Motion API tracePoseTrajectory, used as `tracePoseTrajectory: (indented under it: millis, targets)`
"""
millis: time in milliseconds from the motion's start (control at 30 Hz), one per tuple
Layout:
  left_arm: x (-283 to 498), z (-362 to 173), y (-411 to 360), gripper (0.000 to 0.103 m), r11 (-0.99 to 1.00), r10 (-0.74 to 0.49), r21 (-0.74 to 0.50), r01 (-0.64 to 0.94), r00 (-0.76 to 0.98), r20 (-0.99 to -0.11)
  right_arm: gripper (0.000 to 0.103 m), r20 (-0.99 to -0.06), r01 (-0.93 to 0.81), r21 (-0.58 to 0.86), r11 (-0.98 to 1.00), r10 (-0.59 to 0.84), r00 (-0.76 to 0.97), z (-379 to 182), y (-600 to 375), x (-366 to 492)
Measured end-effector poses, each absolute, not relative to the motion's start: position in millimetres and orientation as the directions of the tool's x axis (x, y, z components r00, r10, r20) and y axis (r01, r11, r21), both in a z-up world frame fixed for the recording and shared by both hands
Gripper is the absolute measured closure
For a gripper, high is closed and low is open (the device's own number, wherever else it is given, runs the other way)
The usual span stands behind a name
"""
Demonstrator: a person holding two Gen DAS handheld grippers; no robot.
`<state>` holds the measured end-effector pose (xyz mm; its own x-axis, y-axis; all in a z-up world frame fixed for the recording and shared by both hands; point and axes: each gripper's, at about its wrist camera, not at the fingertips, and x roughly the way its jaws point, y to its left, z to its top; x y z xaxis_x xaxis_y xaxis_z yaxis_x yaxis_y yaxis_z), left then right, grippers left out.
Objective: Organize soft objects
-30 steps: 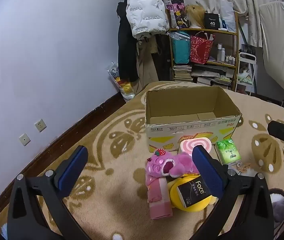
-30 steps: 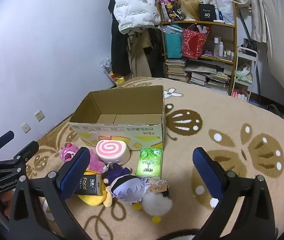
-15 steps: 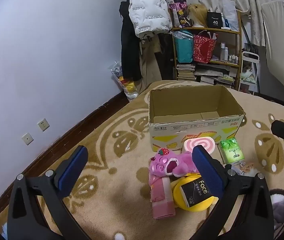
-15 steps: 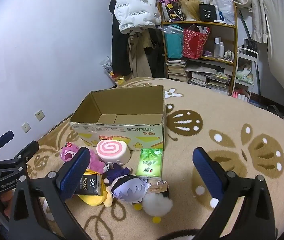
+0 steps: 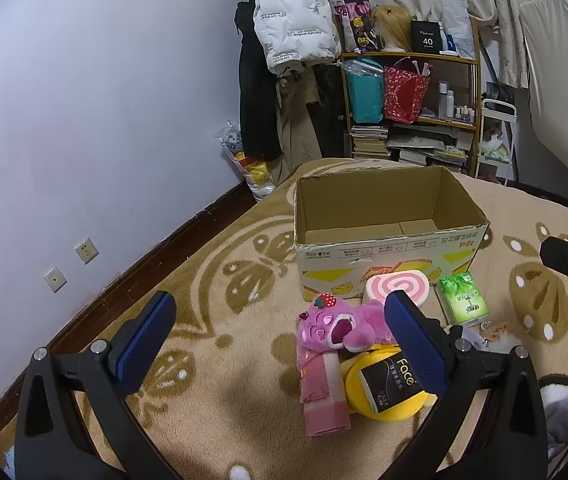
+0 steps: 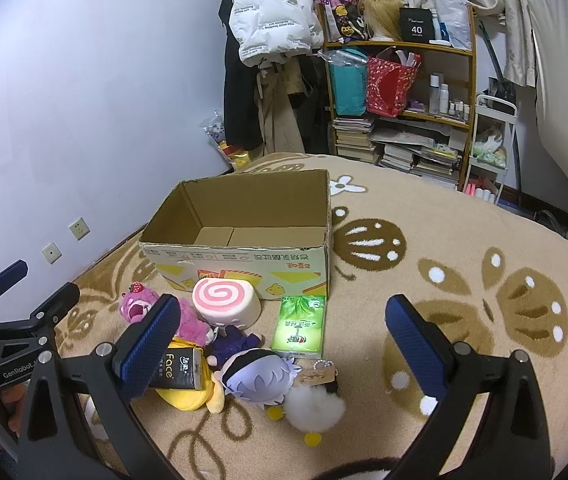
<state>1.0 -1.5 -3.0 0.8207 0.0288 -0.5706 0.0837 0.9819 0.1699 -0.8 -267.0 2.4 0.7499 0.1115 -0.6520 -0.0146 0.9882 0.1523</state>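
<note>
**Nothing picked yet: both tools poised above the pile**

I see the patterned carpet [image 6: 463,240] carrying everything, so I place things by it and by the box. The cardboard box [image 6: 244,216] stands open-topped near the wall side of the carpet, and I see nothing inside but its bottom flaps. I judge the sorting has not started: every soft thing lies outside, bunched against the box's near long side.

Largest of the pile is the swirl cushion [image 6: 226,300], touching the box front. Left of it lies the pink plush bear [image 5: 339,324], partly over a yellow plush [image 5: 379,400] that carries a black tissue pack [image 5: 389,382]. A pink folded pack [image 5: 323,392] lies just beside the bear. The green tissue pack [image 6: 299,326] lies flat by the box's near right corner. Nearest me are a grey-haired doll [image 6: 260,378] and a white pompom charm [image 6: 315,410].

My left gripper [image 5: 280,340] hangs over the carpet with its fingers spread wide and nothing between them; the bear sits just inside its right finger. My right gripper [image 6: 280,344] is likewise wide and empty, framing the doll and green pack.

Next I expect to lower one tool onto a single item, likely the bear on the left, close gently on its body, and lift it clear of the yellow plush before carrying it over the box rim.
</note>
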Motion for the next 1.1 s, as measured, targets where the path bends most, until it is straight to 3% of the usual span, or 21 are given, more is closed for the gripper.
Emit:
tracePoseTrajectory:
  millis: [1100]
  targets:
    - [1.6, -4.7, -2.1, 0.0, 0.981, 0.034, 0.176, 0.083, 0.817, -0.576, 0.0, -0.654, -0.015, 0.152, 0.988, 0.112, 0.748, 0.6, -266.0, 0.4]
